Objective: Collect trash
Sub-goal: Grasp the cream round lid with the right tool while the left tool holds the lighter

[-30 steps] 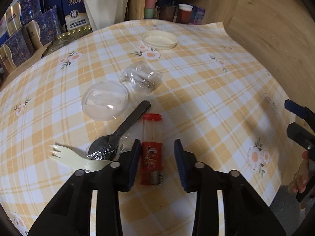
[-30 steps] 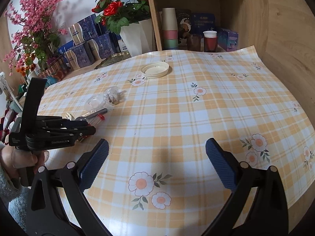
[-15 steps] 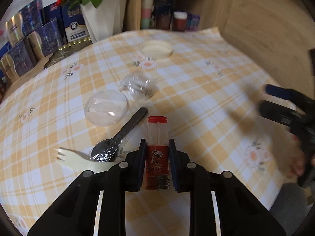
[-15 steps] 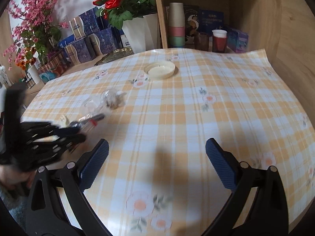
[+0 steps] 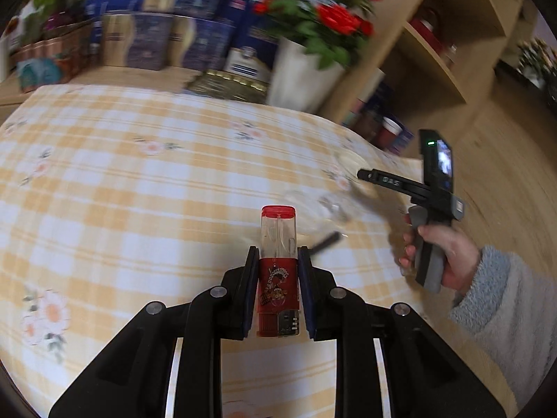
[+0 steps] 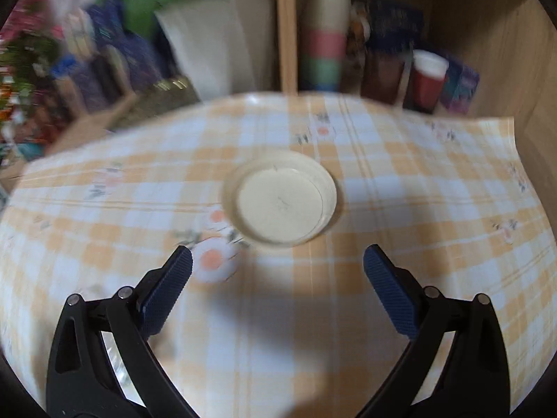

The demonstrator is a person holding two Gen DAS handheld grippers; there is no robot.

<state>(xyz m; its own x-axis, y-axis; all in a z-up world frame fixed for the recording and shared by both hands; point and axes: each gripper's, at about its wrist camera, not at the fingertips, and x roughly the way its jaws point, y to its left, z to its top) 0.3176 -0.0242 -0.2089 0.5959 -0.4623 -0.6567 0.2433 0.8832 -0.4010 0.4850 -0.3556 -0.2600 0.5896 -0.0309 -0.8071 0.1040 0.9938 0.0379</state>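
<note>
My left gripper (image 5: 277, 261) is shut on a red and clear plastic tube (image 5: 278, 261) with a red cap, held above the checked tablecloth (image 5: 139, 191). Behind the tube lie a blurred crumpled clear wrapper (image 5: 330, 205) and the end of a black spoon handle (image 5: 327, 239). The right gripper, held by a hand in a grey fleece sleeve (image 5: 504, 299), shows at the right of the left wrist view. My right gripper (image 6: 277, 261) stands open just short of a round cream plastic lid (image 6: 280, 198) lying on the cloth, nothing between its fingers.
A white flower pot (image 5: 299, 73) with red roses, blue and gold boxes (image 5: 149, 41) and a gold tray (image 5: 229, 85) line the table's back edge. A wooden shelf unit (image 6: 287, 28) holds stacked paper cups (image 6: 323, 48), a red cup (image 6: 428, 83) and boxes.
My left gripper closed on the tube, lifted it off the table and swung left with a roll. My right gripper moved forward across the table until the cream lid lay just ahead of its open fingers.
</note>
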